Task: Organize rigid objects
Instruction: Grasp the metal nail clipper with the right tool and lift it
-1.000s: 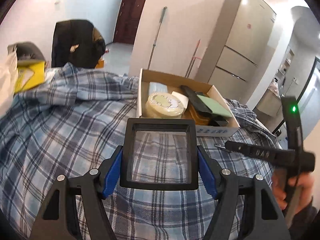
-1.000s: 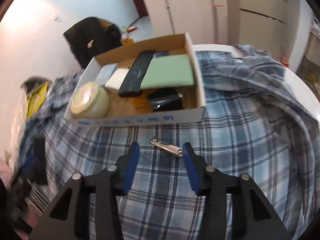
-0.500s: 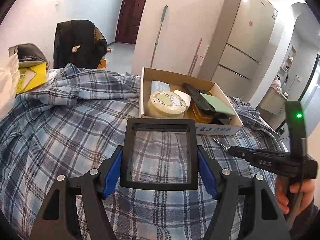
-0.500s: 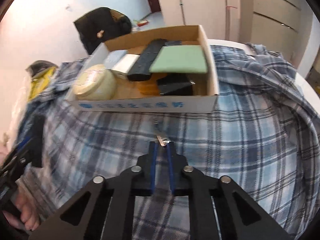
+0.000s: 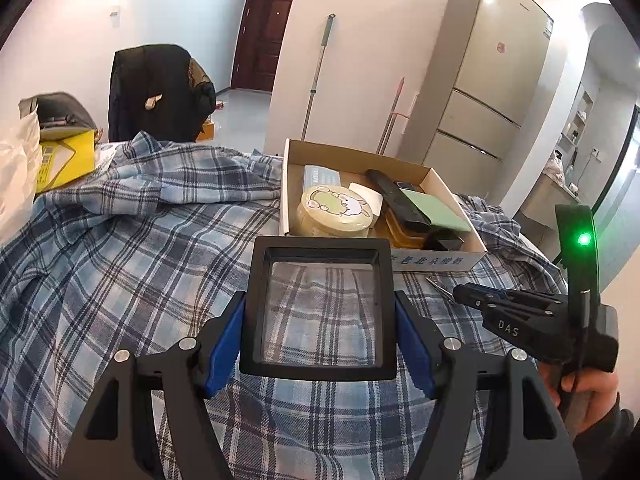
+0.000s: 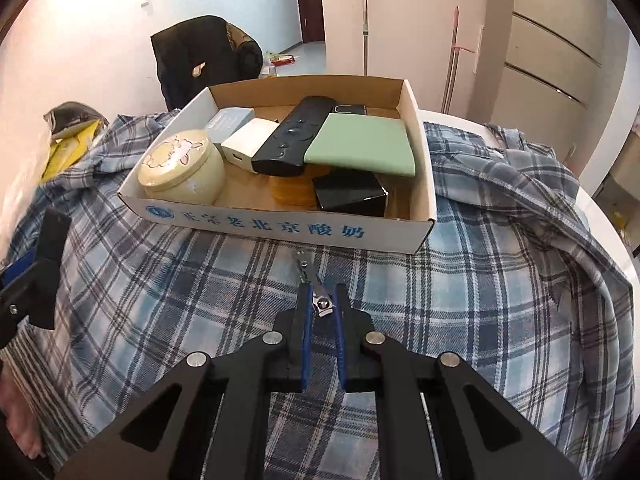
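Observation:
My left gripper [image 5: 320, 336] is shut on a square black-framed clear case [image 5: 320, 304], held above the plaid cloth. My right gripper [image 6: 322, 304] is shut on a small metal nail clipper [image 6: 308, 272], whose lever end sticks out toward the cardboard box [image 6: 280, 228]. From the left wrist view the right gripper [image 5: 456, 294] reaches in from the right with the clipper's tip [image 5: 438, 286] showing just before the box front [image 5: 432, 260]. The box holds a cream round tin [image 6: 182, 172], a black remote [image 6: 292, 140], a green pad [image 6: 360, 144], a white block and a black cube.
A blue plaid cloth [image 6: 480, 300] covers the round table. A yellow packet [image 5: 64, 160] and a white bag lie at the far left. A chair with a dark jacket [image 5: 156, 92] stands behind the table. A person's hand [image 5: 588, 392] holds the right gripper's handle.
The right gripper's fingers closed on the nail clipper and turned it to point toward the box. The left gripper kept still with the case.

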Demonstrator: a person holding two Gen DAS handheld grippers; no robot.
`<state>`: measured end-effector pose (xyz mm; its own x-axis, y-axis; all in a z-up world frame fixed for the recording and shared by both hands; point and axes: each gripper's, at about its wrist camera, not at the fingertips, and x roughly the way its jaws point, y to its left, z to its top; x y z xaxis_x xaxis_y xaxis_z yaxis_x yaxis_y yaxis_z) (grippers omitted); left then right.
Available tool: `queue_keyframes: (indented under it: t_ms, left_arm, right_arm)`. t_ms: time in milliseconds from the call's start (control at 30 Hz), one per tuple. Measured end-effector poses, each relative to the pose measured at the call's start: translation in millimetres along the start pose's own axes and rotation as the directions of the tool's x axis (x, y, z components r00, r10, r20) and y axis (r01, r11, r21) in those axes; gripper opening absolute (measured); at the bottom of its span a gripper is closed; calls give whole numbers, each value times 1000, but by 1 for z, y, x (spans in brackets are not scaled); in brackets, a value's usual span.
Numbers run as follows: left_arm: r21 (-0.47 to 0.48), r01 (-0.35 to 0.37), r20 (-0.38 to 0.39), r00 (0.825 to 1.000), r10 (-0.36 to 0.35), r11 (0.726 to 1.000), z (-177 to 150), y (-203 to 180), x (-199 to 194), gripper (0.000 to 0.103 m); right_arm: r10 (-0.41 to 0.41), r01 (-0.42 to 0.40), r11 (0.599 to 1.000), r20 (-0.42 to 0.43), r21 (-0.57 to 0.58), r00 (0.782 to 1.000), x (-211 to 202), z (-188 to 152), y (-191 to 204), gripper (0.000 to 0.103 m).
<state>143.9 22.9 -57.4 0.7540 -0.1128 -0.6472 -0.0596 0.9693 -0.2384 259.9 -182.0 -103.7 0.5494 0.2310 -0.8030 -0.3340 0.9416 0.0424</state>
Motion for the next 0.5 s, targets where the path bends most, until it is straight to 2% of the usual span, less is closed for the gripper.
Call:
queue_keyframes:
  t_ms: [67,233,500]
  left_arm:
    - [-7,-1,-10,1000,1,1000,0,1,2,72]
    - [14,18,-32,999,-17,1000,-2,-3,5,72]
    - [15,4,-18,1000,-4,1000,-2,-4,2,72]
  right_arm:
    - [-9,9,1000,6,-10,1000,0,-1,1,10]
    - [7,-6,1000,10,-23,1000,2,-3,4,23]
    - [-12,12,1000,0,-24,1000,9,-5,4,23]
